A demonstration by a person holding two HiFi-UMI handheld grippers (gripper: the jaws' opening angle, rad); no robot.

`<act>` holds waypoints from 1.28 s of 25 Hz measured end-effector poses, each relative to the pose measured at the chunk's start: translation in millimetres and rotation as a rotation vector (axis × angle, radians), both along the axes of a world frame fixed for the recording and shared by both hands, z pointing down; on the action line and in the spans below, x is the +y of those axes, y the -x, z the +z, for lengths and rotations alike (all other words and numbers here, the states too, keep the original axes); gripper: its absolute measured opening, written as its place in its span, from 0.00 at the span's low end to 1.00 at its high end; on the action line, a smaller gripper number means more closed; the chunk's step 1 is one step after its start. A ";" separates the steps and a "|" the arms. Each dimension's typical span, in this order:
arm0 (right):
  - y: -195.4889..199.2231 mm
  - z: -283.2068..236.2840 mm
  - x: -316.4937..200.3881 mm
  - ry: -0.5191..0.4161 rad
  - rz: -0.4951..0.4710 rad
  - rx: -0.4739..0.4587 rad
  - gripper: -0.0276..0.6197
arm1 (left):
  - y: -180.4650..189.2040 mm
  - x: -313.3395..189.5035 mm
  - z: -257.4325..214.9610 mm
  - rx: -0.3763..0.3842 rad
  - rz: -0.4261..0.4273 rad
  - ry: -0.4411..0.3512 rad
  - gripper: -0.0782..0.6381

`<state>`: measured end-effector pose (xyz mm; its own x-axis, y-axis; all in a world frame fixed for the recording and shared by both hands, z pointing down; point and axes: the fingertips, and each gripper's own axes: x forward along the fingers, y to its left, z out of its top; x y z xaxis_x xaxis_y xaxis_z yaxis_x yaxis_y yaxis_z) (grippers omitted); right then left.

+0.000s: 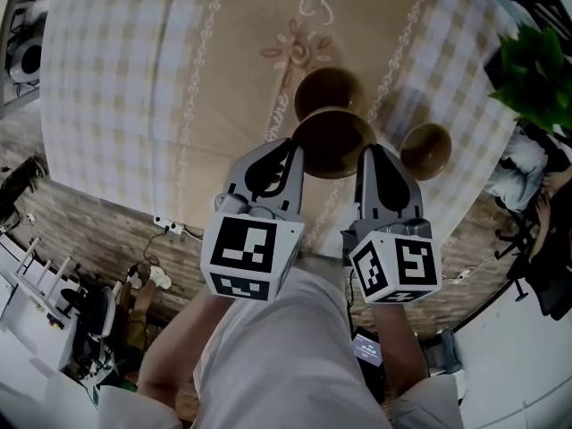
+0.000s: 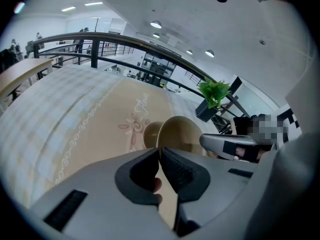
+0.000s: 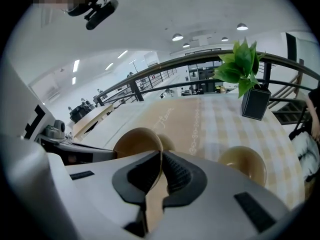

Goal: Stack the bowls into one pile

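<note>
Three tan bowls are in view. The largest bowl (image 1: 332, 141) hangs over the near part of the table, held by both grippers. My left gripper (image 1: 293, 147) is shut on its left rim and my right gripper (image 1: 366, 152) on its right rim. In the left gripper view the bowl (image 2: 184, 133) has its rim pinched in my left gripper (image 2: 160, 151). The right gripper view shows the bowl (image 3: 136, 143) with its edge in my right gripper (image 3: 161, 156). A second bowl (image 1: 328, 90) sits just beyond, partly covered. A third, smaller bowl (image 1: 425, 149) stands to the right.
The round table (image 1: 134, 88) has a checked cloth with a beige runner down the middle. A green plant (image 1: 534, 71) in a black pot (image 3: 256, 103) stands at the far right edge. Railings and an open hall lie beyond the table; cables lie on the brick floor below.
</note>
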<state>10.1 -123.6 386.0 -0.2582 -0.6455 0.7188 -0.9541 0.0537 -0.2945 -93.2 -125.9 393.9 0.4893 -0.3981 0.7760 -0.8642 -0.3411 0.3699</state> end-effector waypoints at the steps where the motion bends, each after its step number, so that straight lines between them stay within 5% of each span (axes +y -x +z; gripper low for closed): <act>1: 0.0 1.9 -5.1 -0.003 0.000 0.001 0.10 | 0.1 -5.5 0.9 -0.003 0.003 -0.005 0.15; 17: 0.7 28.8 -33.3 -0.015 0.039 0.023 0.10 | 0.5 -35.6 24.2 -0.086 0.024 -0.021 0.15; 22: -0.8 39.8 -31.0 0.042 0.059 -0.010 0.11 | 9.7 -37.6 28.9 -0.063 -0.051 0.001 0.23; 32: -2.9 10.5 -14.8 -0.009 0.082 0.042 0.10 | 9.9 -17.9 10.3 -0.036 0.000 -0.030 0.26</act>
<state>13.0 -138.4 396.5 -0.1737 -0.6697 0.7220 -0.9669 -0.0230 -0.2539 -103.1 -143.8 404.1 0.4612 -0.4212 0.7809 -0.8768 -0.3512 0.3284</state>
